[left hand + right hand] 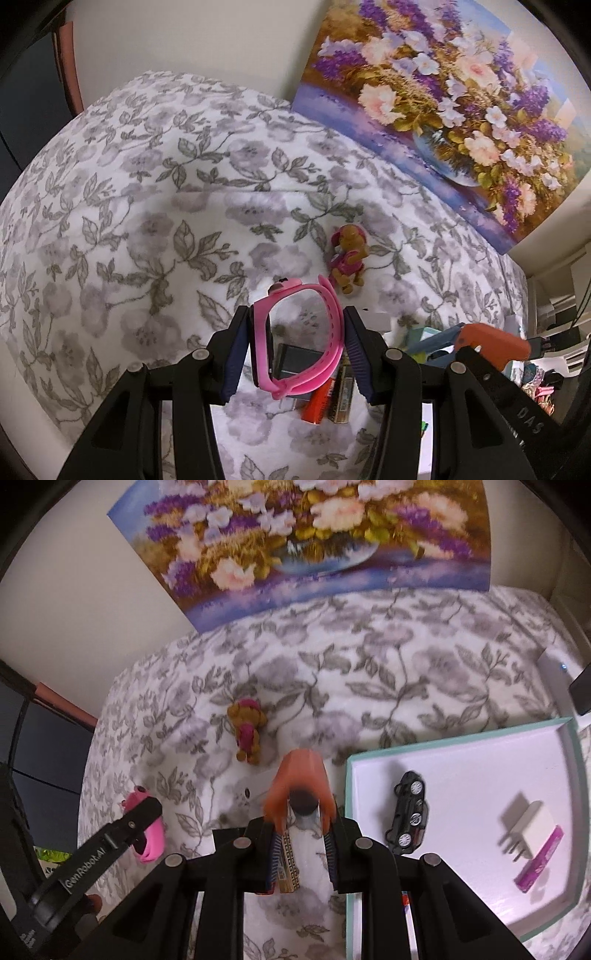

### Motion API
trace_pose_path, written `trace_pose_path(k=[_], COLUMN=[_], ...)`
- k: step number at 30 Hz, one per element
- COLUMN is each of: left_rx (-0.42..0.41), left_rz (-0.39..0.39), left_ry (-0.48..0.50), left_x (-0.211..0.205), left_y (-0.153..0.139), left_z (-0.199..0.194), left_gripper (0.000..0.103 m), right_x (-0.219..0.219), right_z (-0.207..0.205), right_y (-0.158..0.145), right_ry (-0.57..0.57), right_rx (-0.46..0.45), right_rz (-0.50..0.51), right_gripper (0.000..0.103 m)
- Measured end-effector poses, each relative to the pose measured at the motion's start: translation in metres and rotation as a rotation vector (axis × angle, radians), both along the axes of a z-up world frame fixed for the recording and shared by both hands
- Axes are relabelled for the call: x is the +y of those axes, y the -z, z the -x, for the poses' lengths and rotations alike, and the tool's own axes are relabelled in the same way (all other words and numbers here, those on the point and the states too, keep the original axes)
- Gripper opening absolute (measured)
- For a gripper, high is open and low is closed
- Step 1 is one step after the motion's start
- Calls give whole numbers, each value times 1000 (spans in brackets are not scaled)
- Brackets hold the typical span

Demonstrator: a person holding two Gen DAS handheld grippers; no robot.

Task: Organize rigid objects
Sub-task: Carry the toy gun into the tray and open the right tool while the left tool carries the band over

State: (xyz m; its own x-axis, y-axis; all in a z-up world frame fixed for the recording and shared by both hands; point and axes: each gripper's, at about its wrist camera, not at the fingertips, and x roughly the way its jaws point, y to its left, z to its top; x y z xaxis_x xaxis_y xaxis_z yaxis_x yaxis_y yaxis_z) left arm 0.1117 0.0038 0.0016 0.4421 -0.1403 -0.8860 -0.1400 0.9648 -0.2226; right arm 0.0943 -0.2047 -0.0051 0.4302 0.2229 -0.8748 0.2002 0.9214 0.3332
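In my left wrist view, my left gripper (pixel 295 343) sits low in the middle of the frame. Its fingers pinch a pink watch (pixel 301 334), one pad on each side of the strap loop. The loop stands up on its edge, and its long way runs up the frame, away from me. The strap looks bendy and light, so I think it could squash or slip if I squeeze too hard. The hard watch face on the left side of the loop is the best place to hold. Under it I see a dark box (pixel 295 363) and an orange thing (pixel 317 402) on the flowery blanket (pixel 147 221). A small toy dog (pixel 347 258) stands just above the watch in the frame.

In my right wrist view, my right gripper (pixel 301 834) is low in the middle. Its fingers are nearly pressed together, pinching an orange glue gun (pixel 301 786). The round nose seems to point at the camera, and the body runs up the frame. It is blurry, so I am not sure. It looks stiff, hard and light. I think holding the narrow part keeps it steady. At the right is a white tray (pixel 351 812) with a teal rim. In it lie a black toy car (pixel 408 808), a white plug (pixel 528 827) and a purple bar (pixel 541 860).
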Motion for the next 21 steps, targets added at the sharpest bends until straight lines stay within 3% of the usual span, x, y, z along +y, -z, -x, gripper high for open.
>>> trace_pose_path(k=[11, 21], left_rx=[-67, -73], left_rz=[-26, -49], left_ry=[86, 271], left_x=[-35, -111], left_y=[-22, -18], left_z=[12, 32], left_gripper=[51, 51], right_x=[-37, -105], right_z=[18, 38], right_y=[-55, -46], right_ry=[79, 233], right_rx=[-109, -45], right_rz=[77, 148], right_gripper=[22, 22])
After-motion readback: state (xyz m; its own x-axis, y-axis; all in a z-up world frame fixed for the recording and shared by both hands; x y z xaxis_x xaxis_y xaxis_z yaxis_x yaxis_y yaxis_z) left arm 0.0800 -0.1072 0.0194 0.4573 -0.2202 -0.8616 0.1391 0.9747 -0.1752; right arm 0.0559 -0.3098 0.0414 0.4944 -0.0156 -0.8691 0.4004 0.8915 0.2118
